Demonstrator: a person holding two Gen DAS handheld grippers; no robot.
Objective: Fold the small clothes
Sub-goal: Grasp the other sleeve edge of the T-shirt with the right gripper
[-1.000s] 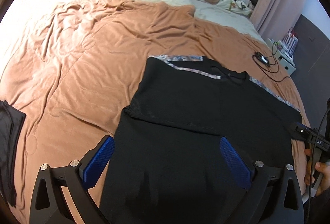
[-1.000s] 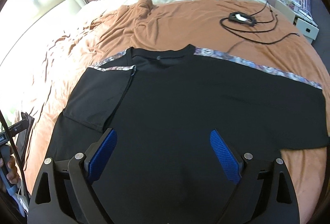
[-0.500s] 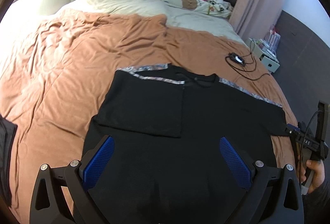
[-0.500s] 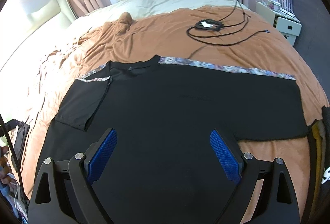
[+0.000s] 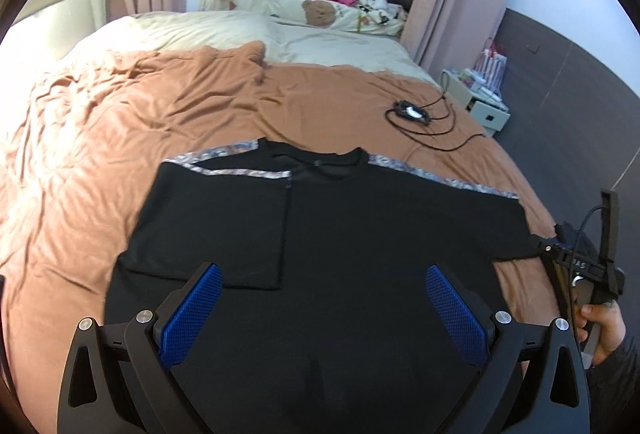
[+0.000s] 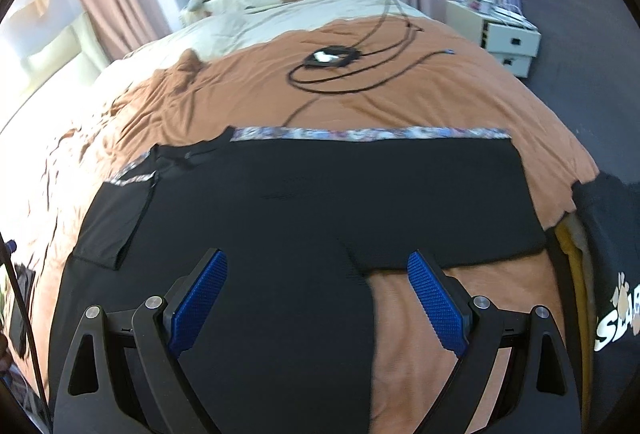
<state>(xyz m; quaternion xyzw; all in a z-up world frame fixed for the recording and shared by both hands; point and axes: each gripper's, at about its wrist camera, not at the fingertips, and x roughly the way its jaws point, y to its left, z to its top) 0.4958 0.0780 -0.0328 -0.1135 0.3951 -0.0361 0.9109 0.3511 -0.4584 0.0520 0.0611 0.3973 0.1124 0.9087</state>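
Lying flat on a wrinkled rust-brown bedspread point(image 5: 120, 122) is a black short-sleeved T-shirt with patterned floral shoulder trim point(image 5: 340, 226), neckline away from the cameras. In the left wrist view alone, the right gripper point(image 5: 560, 254) is being seen from outside at the shirt's right sleeve end, gripped by a hand point(image 5: 600, 326); whether it is touching the sleeve cannot be told. In the right wrist view alone, a dark folded garment with white lettering point(image 6: 612, 274) and a yellow item point(image 6: 572, 262) beneath it are being shown at the bed's right edge.

The left gripper point(image 5: 324, 310), with blue textured pads, is being held above the shirt's lower body, jaws spread wide, nothing between them. The right gripper point(image 6: 320, 298) is likewise standing wide apart and empty, over the shirt's right side seam, with one pad over black cloth and the other over bare bedspread below the outstretched sleeve.

The shirt's left sleeve is lying folded inward across the chest; the right sleeve is lying extended. A coiled black cable with a small black device point(image 6: 332, 58) is resting beyond the collar.
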